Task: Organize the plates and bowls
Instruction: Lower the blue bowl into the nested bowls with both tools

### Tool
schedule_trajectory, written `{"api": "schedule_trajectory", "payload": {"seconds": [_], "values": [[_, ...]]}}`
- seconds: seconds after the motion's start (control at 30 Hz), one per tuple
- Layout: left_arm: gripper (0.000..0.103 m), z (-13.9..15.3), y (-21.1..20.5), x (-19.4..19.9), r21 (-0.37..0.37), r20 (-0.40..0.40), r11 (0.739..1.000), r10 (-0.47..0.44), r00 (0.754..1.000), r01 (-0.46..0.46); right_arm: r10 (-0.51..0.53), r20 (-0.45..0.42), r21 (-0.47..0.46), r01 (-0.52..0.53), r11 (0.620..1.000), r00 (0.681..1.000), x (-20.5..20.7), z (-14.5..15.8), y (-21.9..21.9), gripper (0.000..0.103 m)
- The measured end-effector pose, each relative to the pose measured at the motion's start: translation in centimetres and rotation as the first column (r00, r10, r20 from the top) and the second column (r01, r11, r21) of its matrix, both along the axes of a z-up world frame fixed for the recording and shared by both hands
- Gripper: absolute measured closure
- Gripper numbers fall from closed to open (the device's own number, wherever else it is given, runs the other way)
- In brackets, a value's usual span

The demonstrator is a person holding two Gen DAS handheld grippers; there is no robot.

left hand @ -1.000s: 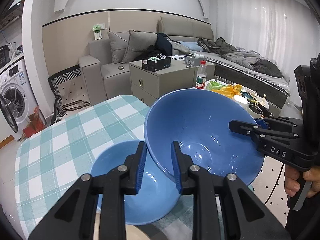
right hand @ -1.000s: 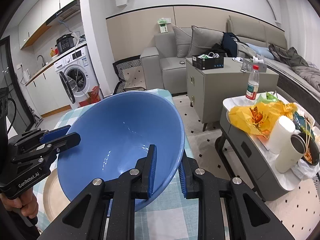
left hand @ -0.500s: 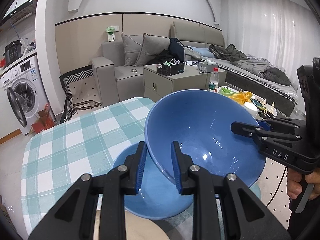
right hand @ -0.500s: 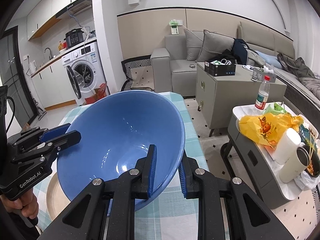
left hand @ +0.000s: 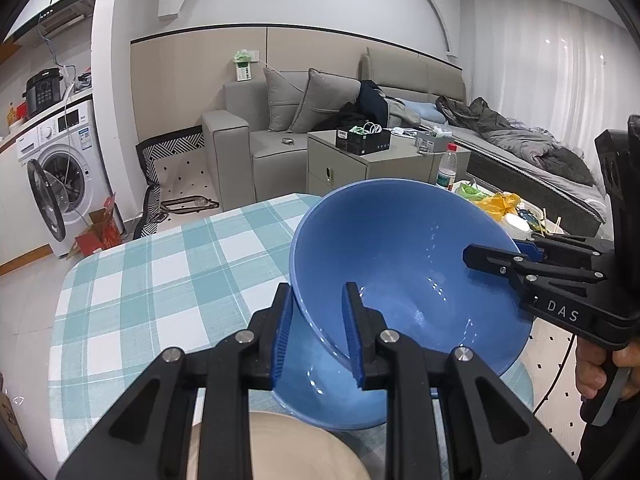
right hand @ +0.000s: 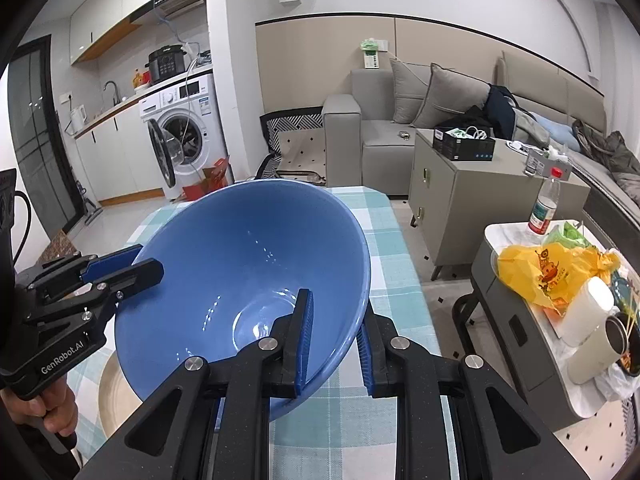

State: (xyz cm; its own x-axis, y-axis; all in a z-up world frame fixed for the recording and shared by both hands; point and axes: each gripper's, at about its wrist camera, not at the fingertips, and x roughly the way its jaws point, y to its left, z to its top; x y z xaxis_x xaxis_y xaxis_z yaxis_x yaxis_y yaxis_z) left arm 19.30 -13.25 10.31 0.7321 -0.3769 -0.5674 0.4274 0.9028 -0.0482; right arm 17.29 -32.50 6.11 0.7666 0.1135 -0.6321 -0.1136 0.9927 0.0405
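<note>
I am carrying the big blue bowl point(left hand: 400, 264) sideways; both grippers, left gripper point(left hand: 316, 332) and right gripper point(right hand: 334, 340), are clamped on its rim. Second bowl point(left hand: 320, 392) is now sliding to lower centre under it, cream plate point(left hand: 288, 448) entering below, so I am nearing the stack.

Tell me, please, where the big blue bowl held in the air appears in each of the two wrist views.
Left wrist view: the big blue bowl fills centre-right, its near rim pinched by the left tongs.
Right wrist view: the same bowl fills centre-left, its right rim pinched by the right tongs.
Shared landmark: the washing machine.
</note>
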Motion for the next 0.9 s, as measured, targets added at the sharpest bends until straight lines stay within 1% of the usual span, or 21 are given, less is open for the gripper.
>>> {"api": "schedule_trajectory", "payload": {"seconds": [0.37,0.53,0.67,0.9], "values": [[0.08,-1.6,1.6,0.7,0.018,-0.029,0.999,0.04,0.999,-0.039,0.035,-0.028,0.001,-0.035,0.999,0.999,1.6,-1.8,2.1,0.082],[0.08,-2.5,1.7,0.9,0.042,-0.03,0.998,0.056,0.998,-0.055,0.044,-0.046,0.002,-0.044,0.999,0.998,2.2,-2.8,2.7,0.082],[0.08,-3.0,2.0,1.2,0.039,-0.048,0.998,0.059,0.997,-0.057,0.049,-0.057,0.004,-0.048,0.999,0.997,2.5,-3.5,2.8,0.082],[0.08,-3.5,2.1,1.5,0.043,-0.055,0.997,0.065,0.996,-0.063,0.052,-0.066,-0.001,-0.052,0.999,0.996,2.9,-4.3,3.0,0.082]]}}
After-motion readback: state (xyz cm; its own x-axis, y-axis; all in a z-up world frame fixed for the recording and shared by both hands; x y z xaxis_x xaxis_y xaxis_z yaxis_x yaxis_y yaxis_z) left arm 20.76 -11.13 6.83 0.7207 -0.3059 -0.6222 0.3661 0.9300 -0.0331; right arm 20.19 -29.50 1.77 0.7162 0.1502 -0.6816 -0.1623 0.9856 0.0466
